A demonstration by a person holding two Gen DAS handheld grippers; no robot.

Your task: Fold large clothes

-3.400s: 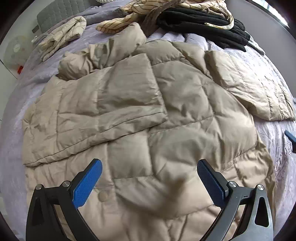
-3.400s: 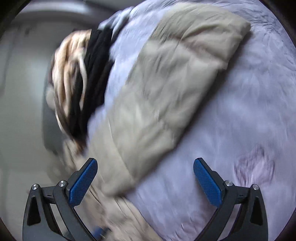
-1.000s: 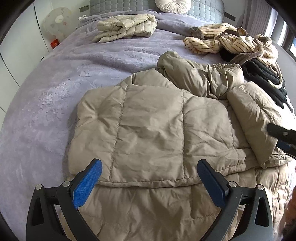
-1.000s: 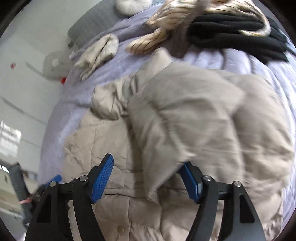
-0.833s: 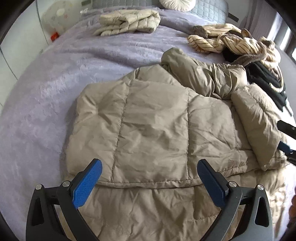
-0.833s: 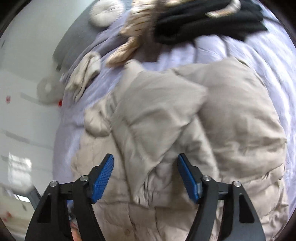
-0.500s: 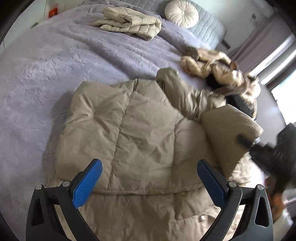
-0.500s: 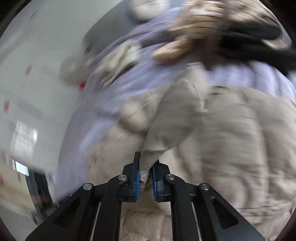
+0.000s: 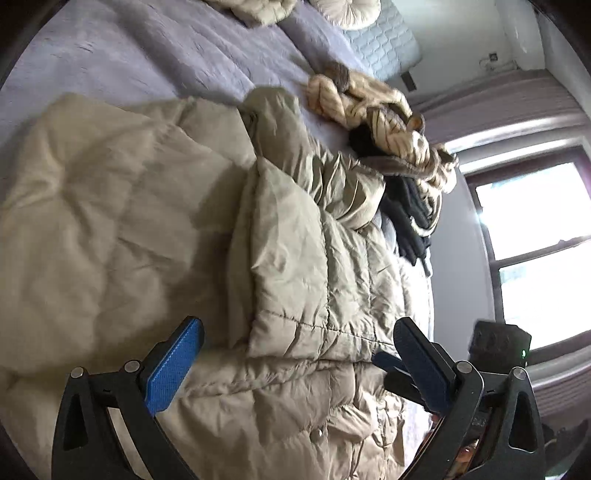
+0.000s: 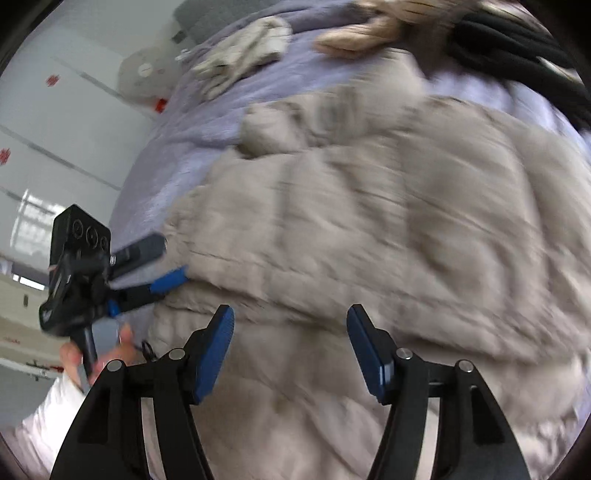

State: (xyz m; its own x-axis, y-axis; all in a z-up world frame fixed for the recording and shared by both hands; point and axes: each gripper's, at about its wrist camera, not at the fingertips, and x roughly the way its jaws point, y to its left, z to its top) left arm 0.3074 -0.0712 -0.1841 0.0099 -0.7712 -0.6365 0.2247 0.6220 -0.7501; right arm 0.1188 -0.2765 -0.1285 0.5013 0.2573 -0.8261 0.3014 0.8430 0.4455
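A large beige quilted down coat [image 9: 147, 221] lies spread on the purple bed, both sides folded in over its middle; the right sleeve flap [image 9: 306, 266] lies on top. It fills the blurred right wrist view [image 10: 388, 229]. My left gripper [image 9: 295, 362] is open and empty above the coat's lower part. My right gripper [image 10: 291, 343] is open and empty above the coat's hem area. The right gripper also shows in the left wrist view [image 9: 391, 363], and the left gripper shows in the right wrist view [image 10: 162, 266].
A folded beige jacket [image 9: 258, 7] and a round cushion [image 9: 343, 9] lie near the headboard. A heap of striped cream clothes [image 9: 388, 122] and black clothes [image 9: 410, 225] sits at the bed's right side by the window [image 9: 535, 251]. A fan [image 10: 147, 74] stands by the white wall.
My right gripper was shut on the sleeve flap half a second ago; it has let go and opened, and the flap now lies on the coat. My left gripper has swung to the right.
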